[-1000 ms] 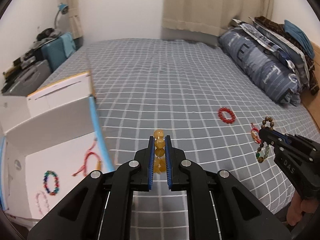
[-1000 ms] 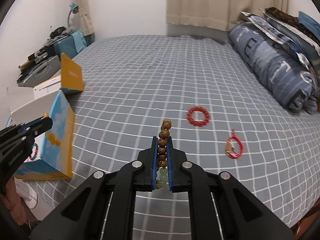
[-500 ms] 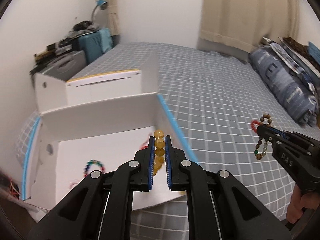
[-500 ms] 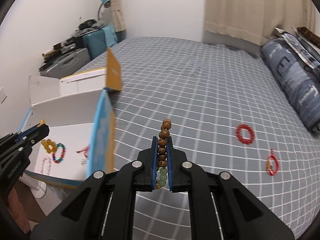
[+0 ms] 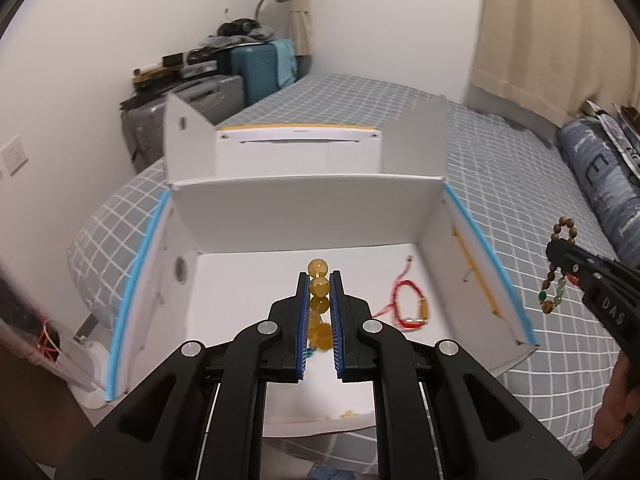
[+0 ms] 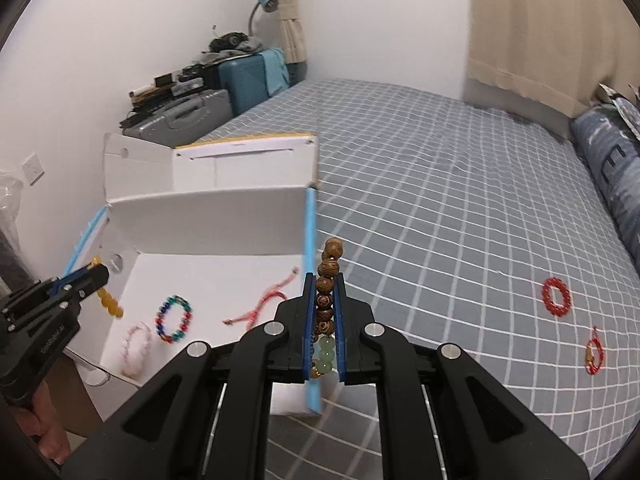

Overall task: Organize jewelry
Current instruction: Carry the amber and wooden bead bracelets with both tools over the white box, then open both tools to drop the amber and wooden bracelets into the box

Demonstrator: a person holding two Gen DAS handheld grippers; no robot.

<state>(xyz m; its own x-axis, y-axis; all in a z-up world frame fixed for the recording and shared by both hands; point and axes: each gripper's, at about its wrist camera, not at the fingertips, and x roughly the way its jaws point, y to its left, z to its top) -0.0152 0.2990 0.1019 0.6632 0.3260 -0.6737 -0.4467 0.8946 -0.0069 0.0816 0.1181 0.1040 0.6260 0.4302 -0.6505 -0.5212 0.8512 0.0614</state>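
So we count 3 bracelets in the box (image 6: 208, 216), each gripper clamps 1 more, 2 left on the bed (image 6: 440, 200).

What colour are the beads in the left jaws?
Translucent amber-yellow beads, clearest in the left wrist view.
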